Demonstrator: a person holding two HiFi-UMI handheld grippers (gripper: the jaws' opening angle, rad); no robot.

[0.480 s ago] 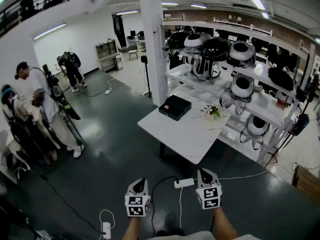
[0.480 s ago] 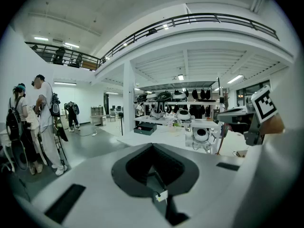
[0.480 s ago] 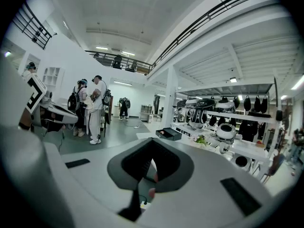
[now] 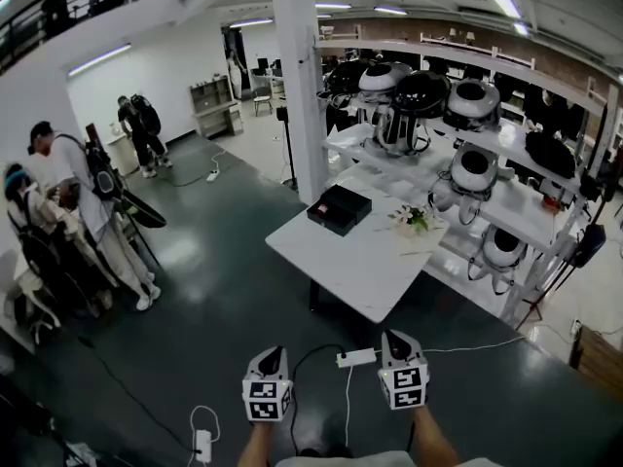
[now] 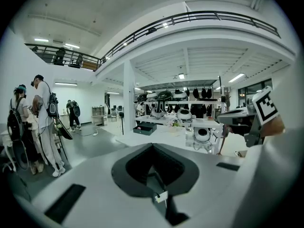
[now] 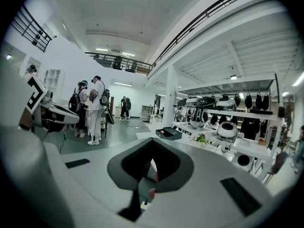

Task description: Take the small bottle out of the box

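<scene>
Small bottle (image 4: 321,207), seemingly the pink speck in the open black box (image 4: 341,224) on the white table (image 4: 360,261) at twelve o'clock, lies well away from my left gripper (image 4: 274,356) and right gripper (image 4: 396,339), both with jaws pressed together and empty, so I reckon every step is yet to do.

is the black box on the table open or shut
Open: the black box shows its inside from above, with something pink in it.

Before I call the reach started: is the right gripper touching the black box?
Apart. The head view shows the right gripper over the dark floor, the black box far off on the white table.
</scene>
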